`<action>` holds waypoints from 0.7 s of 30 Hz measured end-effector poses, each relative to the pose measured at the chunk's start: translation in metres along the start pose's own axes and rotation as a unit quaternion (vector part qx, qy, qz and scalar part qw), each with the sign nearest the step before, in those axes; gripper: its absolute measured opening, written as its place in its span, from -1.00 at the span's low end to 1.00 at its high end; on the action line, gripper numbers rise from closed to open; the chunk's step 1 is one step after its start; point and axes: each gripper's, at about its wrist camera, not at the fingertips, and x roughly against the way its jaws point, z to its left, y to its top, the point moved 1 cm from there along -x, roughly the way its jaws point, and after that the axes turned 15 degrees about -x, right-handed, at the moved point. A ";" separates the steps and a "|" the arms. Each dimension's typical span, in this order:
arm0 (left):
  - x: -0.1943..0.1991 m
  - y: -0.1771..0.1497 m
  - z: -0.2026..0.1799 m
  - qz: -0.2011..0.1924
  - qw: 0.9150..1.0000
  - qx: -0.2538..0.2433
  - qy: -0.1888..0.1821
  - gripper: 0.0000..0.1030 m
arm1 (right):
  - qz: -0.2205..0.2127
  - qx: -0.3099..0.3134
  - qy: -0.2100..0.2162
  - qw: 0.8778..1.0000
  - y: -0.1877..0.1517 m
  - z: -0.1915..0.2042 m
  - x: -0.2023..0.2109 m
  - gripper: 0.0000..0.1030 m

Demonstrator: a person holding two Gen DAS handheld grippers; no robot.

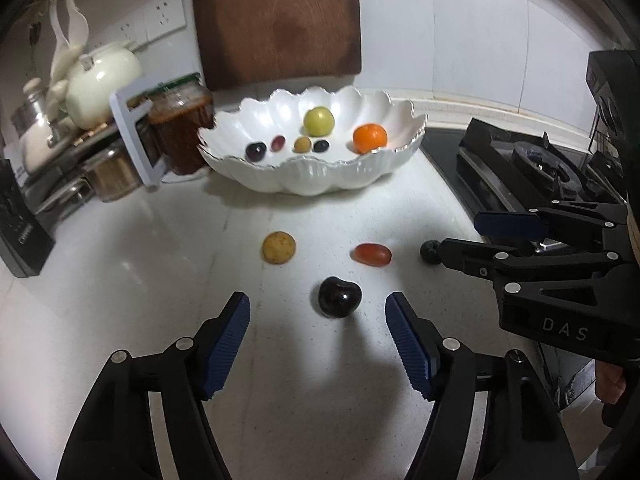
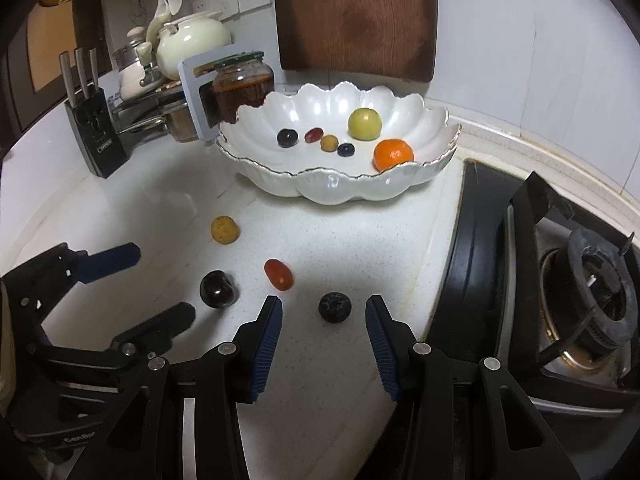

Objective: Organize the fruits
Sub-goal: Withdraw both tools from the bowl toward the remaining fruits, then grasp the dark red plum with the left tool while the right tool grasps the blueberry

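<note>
Your left tool [image 1: 318, 306] hangs low over the white desk [image 1: 160, 280] with its blue pads spread, and the dark cherry [image 1: 339, 296] sits between the tips without either pad touching it. Your right tool [image 2: 323, 310] is also spread, narrower than the left, with the blueberry [image 2: 335, 307] lying between its tips, a clear gap on each side.

The oblong red grape [image 1: 372, 254] lies on the desk just beyond the cherry, between the two tools, and the round yellow fruit [image 1: 279, 247] rests farther to the left of it, apart from the others.

The scalloped white bowl [image 1: 320, 184] stands at the back of the desk, in front of the wooden board [image 1: 276, 20] leaning on the wall. Inside it you have a green fruit [image 1: 318, 121], an orange [image 1: 370, 138], and four small fruits in a loose row.

The stove [image 2: 560, 300] borders the desk on the right, and a jar [image 1: 182, 128] stands just left of the bowl.
</note>
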 end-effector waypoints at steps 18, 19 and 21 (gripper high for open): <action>-0.037 0.005 -0.001 0.025 0.998 -0.013 -0.048 0.11 | 0.032 -0.027 -0.009 0.999 0.003 -0.010 -0.031 -0.18; -0.039 0.005 -0.001 0.027 0.998 -0.013 -0.049 0.09 | 0.034 -0.028 -0.008 0.999 0.003 -0.010 -0.032 -0.22; -0.041 0.005 -0.001 0.029 0.998 -0.013 -0.053 0.04 | 0.038 -0.028 -0.008 0.999 0.002 -0.010 -0.035 -0.26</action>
